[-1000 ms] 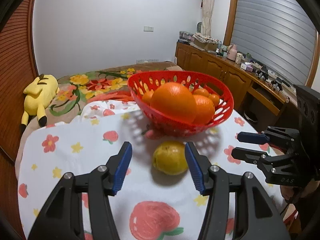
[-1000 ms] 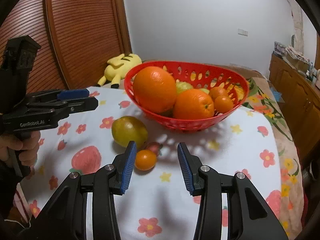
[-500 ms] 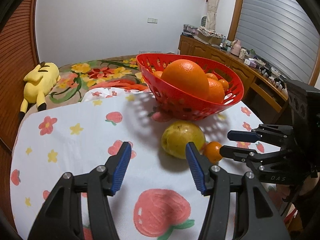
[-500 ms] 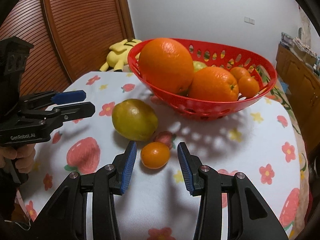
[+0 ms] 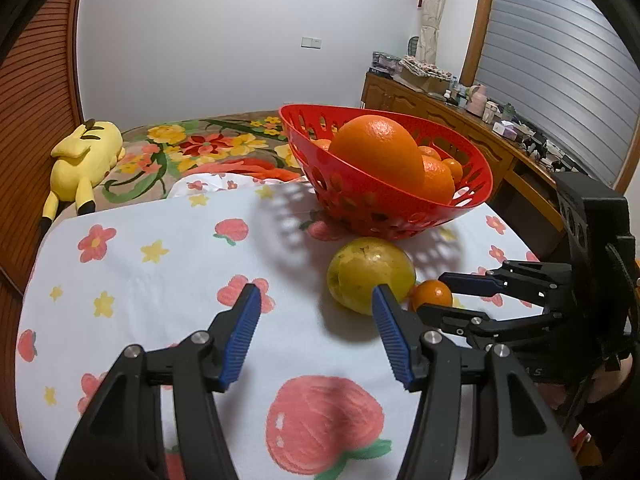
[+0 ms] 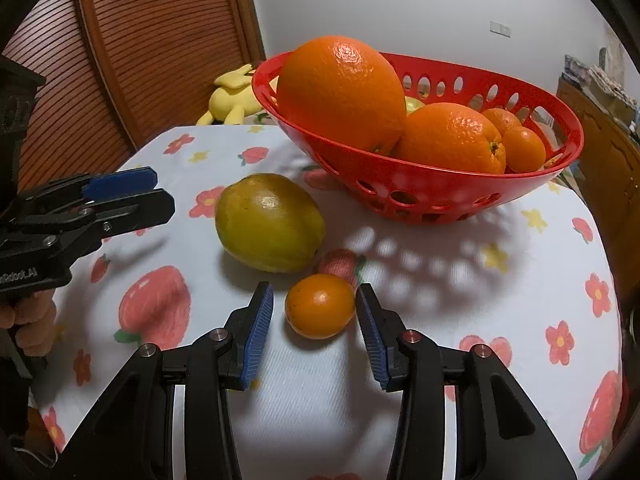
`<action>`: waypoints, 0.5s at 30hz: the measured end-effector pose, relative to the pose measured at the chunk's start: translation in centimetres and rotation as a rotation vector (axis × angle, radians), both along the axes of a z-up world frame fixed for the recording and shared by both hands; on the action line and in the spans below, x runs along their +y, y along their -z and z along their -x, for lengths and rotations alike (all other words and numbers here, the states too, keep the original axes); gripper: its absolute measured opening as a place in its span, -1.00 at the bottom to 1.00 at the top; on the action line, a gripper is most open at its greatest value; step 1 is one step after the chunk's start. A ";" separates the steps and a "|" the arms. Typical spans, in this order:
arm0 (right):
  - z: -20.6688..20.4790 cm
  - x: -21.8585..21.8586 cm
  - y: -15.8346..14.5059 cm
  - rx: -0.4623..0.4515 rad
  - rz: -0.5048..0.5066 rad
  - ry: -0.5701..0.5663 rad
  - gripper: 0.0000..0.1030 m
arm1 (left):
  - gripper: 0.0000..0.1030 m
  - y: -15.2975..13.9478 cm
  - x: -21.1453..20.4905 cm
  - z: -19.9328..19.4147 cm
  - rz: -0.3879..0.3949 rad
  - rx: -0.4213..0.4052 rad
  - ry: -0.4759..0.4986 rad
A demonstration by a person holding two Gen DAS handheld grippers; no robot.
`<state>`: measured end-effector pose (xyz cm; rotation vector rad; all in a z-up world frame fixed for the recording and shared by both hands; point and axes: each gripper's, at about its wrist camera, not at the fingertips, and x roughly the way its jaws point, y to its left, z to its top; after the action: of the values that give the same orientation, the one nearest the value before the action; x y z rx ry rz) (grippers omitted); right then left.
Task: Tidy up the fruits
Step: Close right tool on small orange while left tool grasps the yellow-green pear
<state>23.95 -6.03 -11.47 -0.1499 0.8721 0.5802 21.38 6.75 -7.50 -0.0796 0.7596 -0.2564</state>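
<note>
The right gripper [image 6: 315,334] (jaws opening) has descended around the small orange [image 6: 320,306].

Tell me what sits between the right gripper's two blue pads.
A small orange on the tablecloth sits between the opening right gripper; its pads aren't pressing it, per the right wrist view.

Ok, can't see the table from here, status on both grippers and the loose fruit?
Right gripper open, straddling small orange. Left gripper open, empty, beside yellow-green fruit. Both fruits still outside red basket. Nothing blocking.
</note>
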 end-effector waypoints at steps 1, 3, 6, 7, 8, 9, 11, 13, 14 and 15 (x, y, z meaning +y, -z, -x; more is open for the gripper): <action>-0.1 0.0 0.1 -0.001 0.003 0.003 -0.13 | 0.12 0.0 0.0 0.0 0.000 0.000 -0.001; -0.3 0.1 0.2 0.004 0.006 0.010 -0.13 | 0.13 0.0 0.0 0.0 0.002 0.001 0.001; -0.5 0.2 0.6 0.012 0.009 0.015 -0.13 | 0.13 0.1 -0.3 -0.1 0.001 0.002 0.003; -0.6 0.3 0.8 0.019 0.009 0.013 -0.16 | 0.13 0.2 -0.5 -0.2 0.000 0.002 0.005; -0.6 0.3 1.0 0.021 0.012 0.014 -0.20 | 0.14 0.2 -0.6 -0.2 -0.001 0.003 0.005; -0.6 0.3 1.1 0.020 0.019 0.016 -0.32 | 0.14 0.2 -0.7 -0.2 -0.002 0.004 0.006; -0.6 0.1 1.2 0.021 0.015 0.016 -0.33 | 0.14 0.2 -1.0 -0.3 -0.004 0.003 0.008; -0.5 -0.3 1.2 0.027 0.004 0.013 -0.34 | 0.15 0.1 -1.3 -0.5 -0.006 0.005 0.011; -0.4 -0.5 1.1 0.025 0.004 0.013 -0.34 | 0.15 0.1 -1.5 -0.6 -0.008 0.006 0.013; -0.3 -0.7 1.1 0.024 0.004 0.015 -0.34 | 0.15 0.1 -1.7 -0.6 -0.009 0.006 0.015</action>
<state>24.22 -6.76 -12.59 -0.1404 0.8966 0.5675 22.00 5.09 -7.64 -0.0660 0.7674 -0.2669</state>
